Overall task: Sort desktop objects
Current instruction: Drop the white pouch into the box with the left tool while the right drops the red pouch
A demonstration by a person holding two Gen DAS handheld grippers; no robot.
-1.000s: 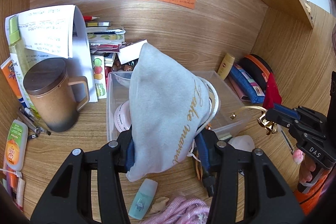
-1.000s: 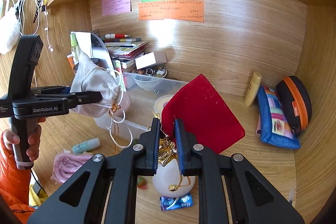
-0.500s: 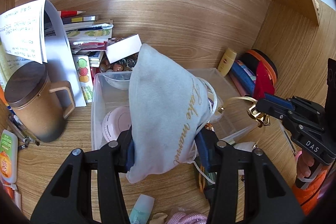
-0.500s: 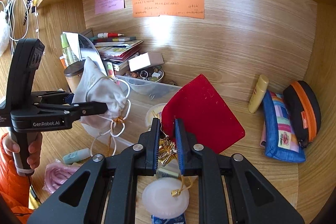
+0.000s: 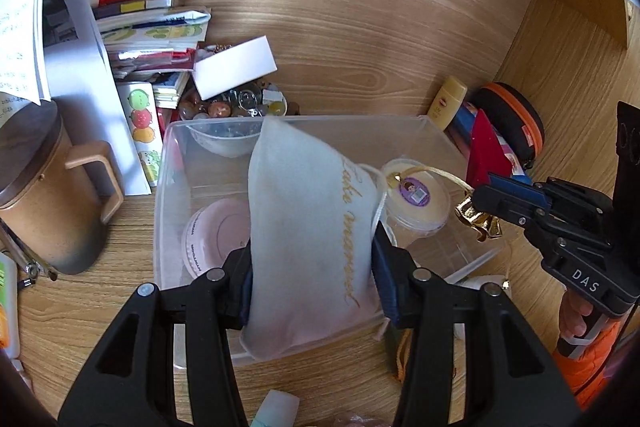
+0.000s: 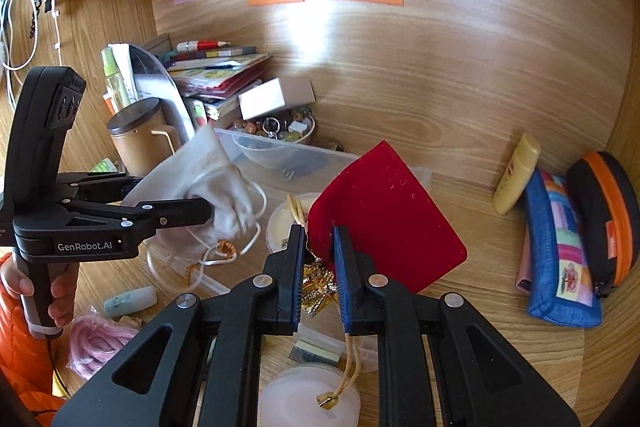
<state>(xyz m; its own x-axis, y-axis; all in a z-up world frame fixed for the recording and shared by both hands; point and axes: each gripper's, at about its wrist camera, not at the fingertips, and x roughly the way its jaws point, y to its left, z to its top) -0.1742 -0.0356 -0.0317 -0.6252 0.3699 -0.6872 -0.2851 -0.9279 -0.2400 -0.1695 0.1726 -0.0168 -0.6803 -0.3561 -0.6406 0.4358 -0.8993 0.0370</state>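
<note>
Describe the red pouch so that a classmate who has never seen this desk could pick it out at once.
Start at the clear plastic bin in the middle of the wooden desk. Over its right end, the right gripper pinches the red pouch by its gathered gold-trimmed neck. Unlike the pale grey pouch in the left gripper, it is plain, deep red velvet.

— What has the right gripper (image 6: 318,259) got?
— Its jaws pinch the gathered neck of a red velvet pouch (image 6: 384,211), gold cord dangling below.
— And the other one?
— The left gripper (image 6: 200,209) grips a pale grey drawstring pouch (image 6: 200,179) above the clear plastic bin (image 6: 280,155).
</note>
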